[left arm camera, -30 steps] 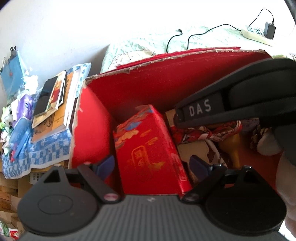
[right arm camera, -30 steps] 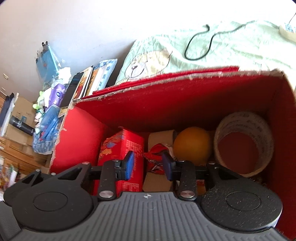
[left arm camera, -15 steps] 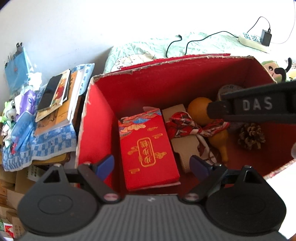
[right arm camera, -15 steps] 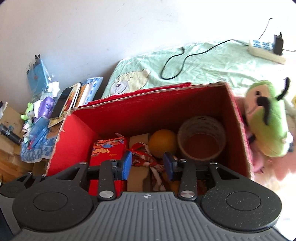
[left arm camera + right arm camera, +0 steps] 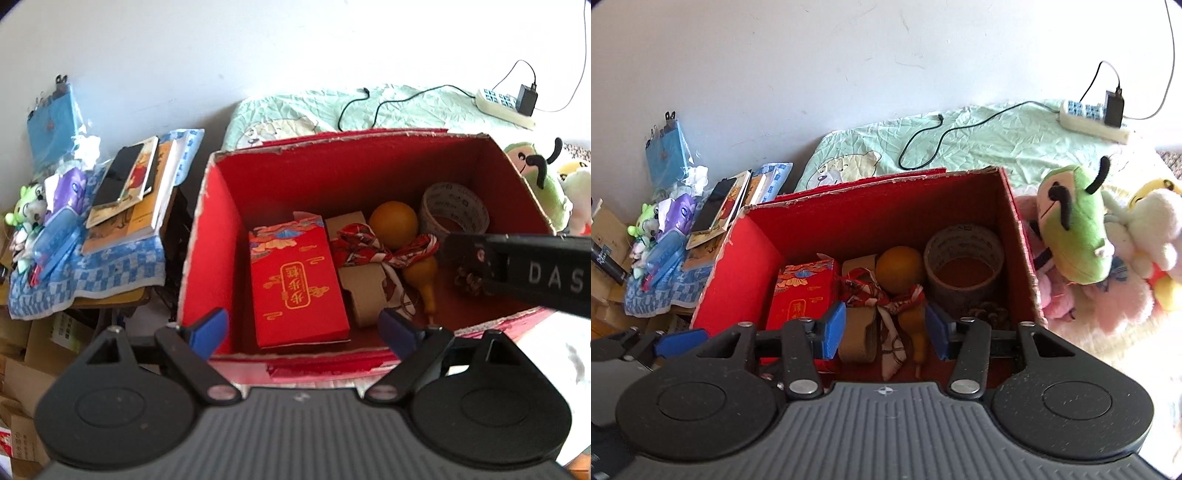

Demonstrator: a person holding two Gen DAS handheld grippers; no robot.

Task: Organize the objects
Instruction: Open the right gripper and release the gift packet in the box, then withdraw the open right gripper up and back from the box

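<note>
Red box (image 5: pixel 207 236): found open-topped on the bed, holding every item listed below.
Red packet (image 5: pixel 295 284): laid flat at the left; gold Chinese characters were noted, not legibly read.
Gourd (image 5: pixel 899 271): tied with a patterned ribbon, beside the tape roll (image 5: pixel 964 254).
Left tool (image 5: pixel 303 328): held wide open, empty, above the near rim.
Right tool (image 5: pixel 886 330): held open, empty; "DAS" was read on its body.

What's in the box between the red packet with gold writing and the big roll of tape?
Between the red gold-lettered packet and the clear tape roll lie a tan cardboard piece and an orange gourd tied with red patterned cloth. The left wrist view shows it best.
</note>
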